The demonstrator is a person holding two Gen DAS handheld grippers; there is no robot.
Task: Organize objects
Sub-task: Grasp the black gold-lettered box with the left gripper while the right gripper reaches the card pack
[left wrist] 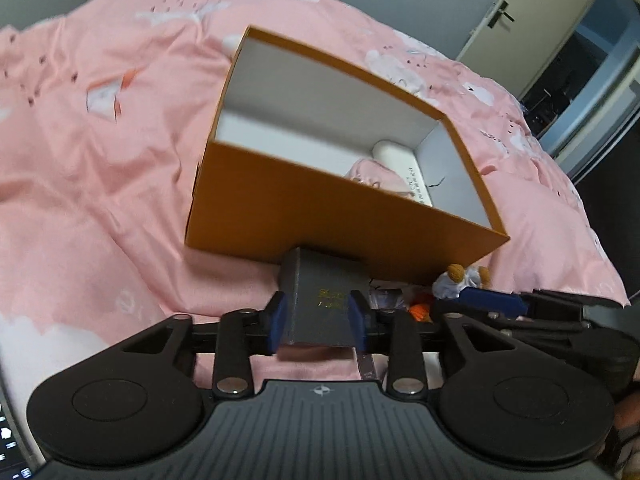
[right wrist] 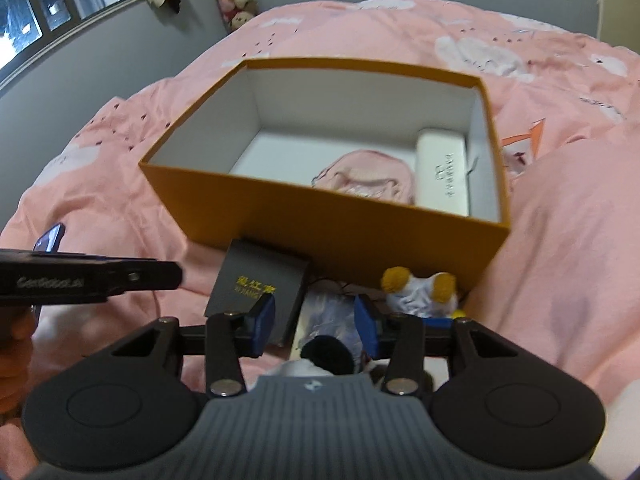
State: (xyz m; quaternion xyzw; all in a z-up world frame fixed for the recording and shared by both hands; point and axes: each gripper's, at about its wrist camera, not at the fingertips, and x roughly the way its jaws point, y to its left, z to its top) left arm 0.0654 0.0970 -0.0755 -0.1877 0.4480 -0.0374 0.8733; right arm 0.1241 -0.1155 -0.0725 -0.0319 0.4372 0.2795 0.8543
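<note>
The left gripper (left wrist: 319, 322) has its blue fingers (left wrist: 277, 322) on either side of a dark grey box (left wrist: 320, 300) with gold lettering; the pads sit right at the box's edges, but blur hides whether they press on it, so I cannot tell if it is grasped or released. The dark box lies on the pink bedspread (left wrist: 100, 160), its far end touching the near wall of an open orange box (left wrist: 320, 208) just beyond the fingertips.

The right gripper (right wrist: 316, 326) hangs with its fingers (right wrist: 262, 326) parted and nothing pinched between them. Below the gap lie a clear plastic packet (right wrist: 324, 312) and a black-and-white soft thing (right wrist: 328, 356), too blurred to name. Just past the right finger sits a small plush toy (right wrist: 420, 288) with yellow-brown paws, close against the orange box. To the left of the left finger lies the dark grey box.

Inside the orange box, well ahead of both pairs of fingers, rest a pink pouch (right wrist: 368, 180) and a white case (right wrist: 442, 168), side by side at the right end
</note>
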